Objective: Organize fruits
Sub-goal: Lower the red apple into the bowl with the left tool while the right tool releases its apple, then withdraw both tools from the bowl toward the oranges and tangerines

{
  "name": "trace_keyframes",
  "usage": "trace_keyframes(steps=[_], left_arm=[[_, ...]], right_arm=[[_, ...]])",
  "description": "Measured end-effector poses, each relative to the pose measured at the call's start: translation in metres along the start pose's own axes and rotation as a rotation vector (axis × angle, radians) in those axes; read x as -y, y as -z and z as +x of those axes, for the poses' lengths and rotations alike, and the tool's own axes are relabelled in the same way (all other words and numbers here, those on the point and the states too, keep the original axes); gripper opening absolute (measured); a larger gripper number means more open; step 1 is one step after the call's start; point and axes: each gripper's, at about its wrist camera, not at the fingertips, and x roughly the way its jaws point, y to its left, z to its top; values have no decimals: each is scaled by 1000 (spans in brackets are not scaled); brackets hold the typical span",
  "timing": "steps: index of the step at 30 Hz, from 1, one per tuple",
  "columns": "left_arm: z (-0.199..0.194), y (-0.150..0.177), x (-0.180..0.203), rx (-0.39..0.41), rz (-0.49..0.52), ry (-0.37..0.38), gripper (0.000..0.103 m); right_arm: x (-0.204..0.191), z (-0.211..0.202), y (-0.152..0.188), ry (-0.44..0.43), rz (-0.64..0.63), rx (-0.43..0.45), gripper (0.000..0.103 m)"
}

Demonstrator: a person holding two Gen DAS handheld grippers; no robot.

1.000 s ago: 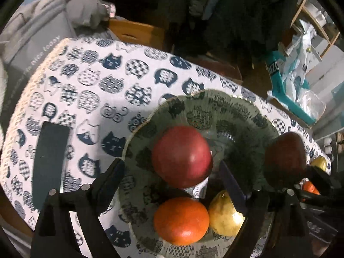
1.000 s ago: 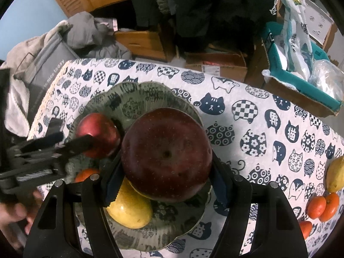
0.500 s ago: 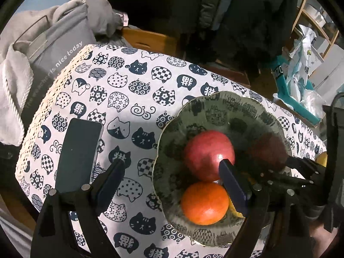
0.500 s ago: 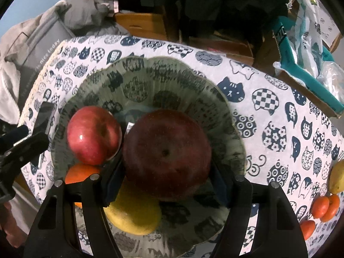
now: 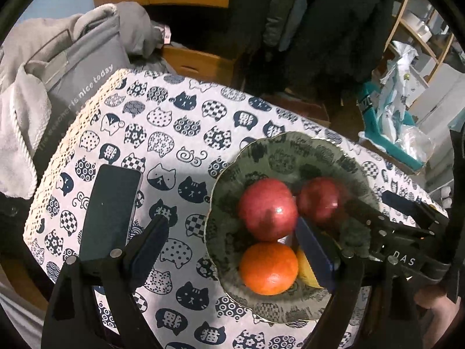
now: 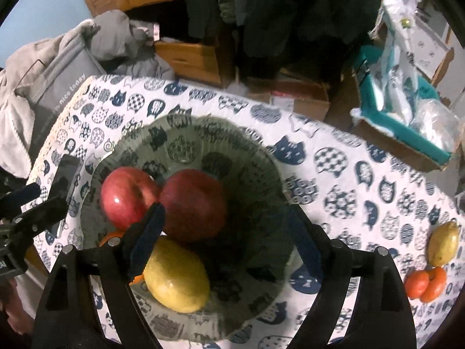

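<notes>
Left wrist view — left gripper (image 5: 235, 241) spread wide, nothing between its fingers. Green patterned bowl (image 5: 255, 157) sits on the cat-print tablecloth (image 5: 174, 122) at about 4 o'clock in frame. Inside: two red apples, the nearer apple (image 5: 267, 208) touching the darker apple (image 5: 318, 200), with an orange (image 5: 268, 267) at 6 o'clock of them and a yellow fruit (image 5: 305, 270) partly hidden behind the finger. Dark phone (image 5: 112, 209) lies at 9 o'clock of the bowl.

Right wrist view — right gripper (image 6: 229, 232) spread open, empty, over the bowl (image 6: 247, 151). Both apples rest in the bowl. A loose pear (image 6: 443, 242) and small tangerines (image 6: 425, 283) lie at 3–4 o'clock.
</notes>
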Motion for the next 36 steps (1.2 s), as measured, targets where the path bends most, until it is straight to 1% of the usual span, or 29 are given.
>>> trace_keyframes(steps=[4,13,17,21,25,28,36], left_arm=[[-13,-1,9,22,14,21,90],[-43,0,36,78,87,51,90],[-58,0,45,100,97,72,90],[-76,2,57,136,129,81,90],[-91,4,70,168,160,88,90],[-99,6,81,178,185,99,90],[-115,16,109,202,247,125,90]], right_arm=[[3,-19,-1,31,-17,40,85],[15,-69,5,81,-35,132,85],[24,-93,8,84,-20,171,85],[35,-119,12,89,0,209,85],[44,-145,19,101,9,245,85],[52,-163,25,110,14,267,85],[72,-206,52,143,-6,302,85]])
